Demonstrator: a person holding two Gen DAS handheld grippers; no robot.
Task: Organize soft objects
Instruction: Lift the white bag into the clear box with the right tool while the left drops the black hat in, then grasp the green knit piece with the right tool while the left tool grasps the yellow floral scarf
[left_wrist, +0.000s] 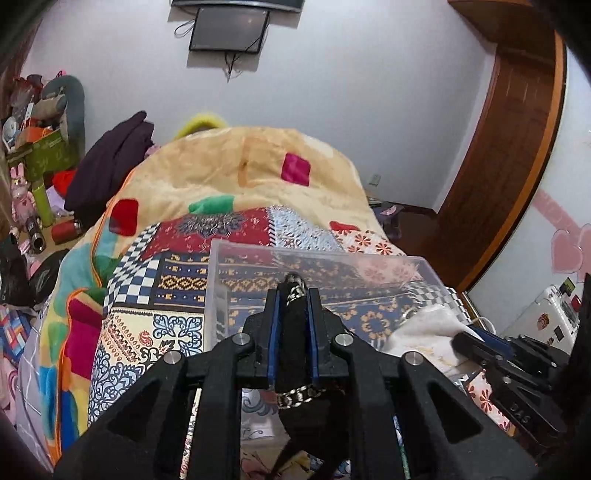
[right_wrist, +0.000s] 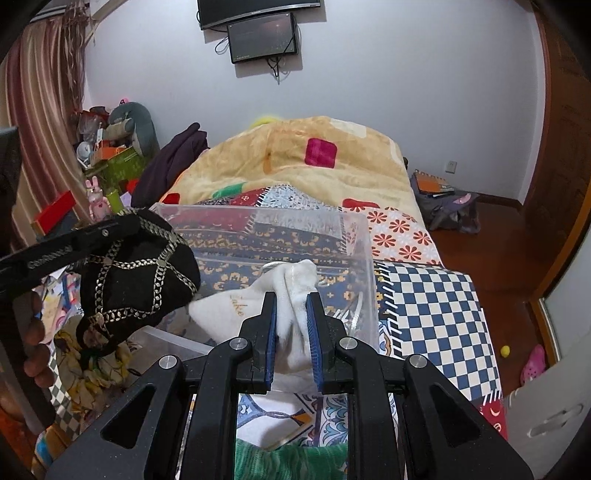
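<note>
My left gripper (left_wrist: 293, 290) is shut on a black cloth pouch with a gold chain pattern (left_wrist: 293, 332). It holds the pouch in the air over the near left edge of a clear plastic box (left_wrist: 236, 254) on the bed. The pouch also shows in the right wrist view (right_wrist: 140, 273), hanging from the left gripper (right_wrist: 122, 225). My right gripper (right_wrist: 291, 299) is shut on a white drawstring pouch (right_wrist: 295, 291) inside the clear box (right_wrist: 354, 229). In the left wrist view the white pouch (left_wrist: 428, 332) and the right gripper (left_wrist: 463, 339) sit at the right.
The box rests on a patchwork bedspread (right_wrist: 436, 295) with a yellow blanket (right_wrist: 295, 155) piled behind it. A green knitted item (right_wrist: 291, 461) lies below my right gripper. Cluttered boxes and toys (right_wrist: 110, 155) stand left of the bed. A bag (right_wrist: 450, 210) lies on the wooden floor to the right.
</note>
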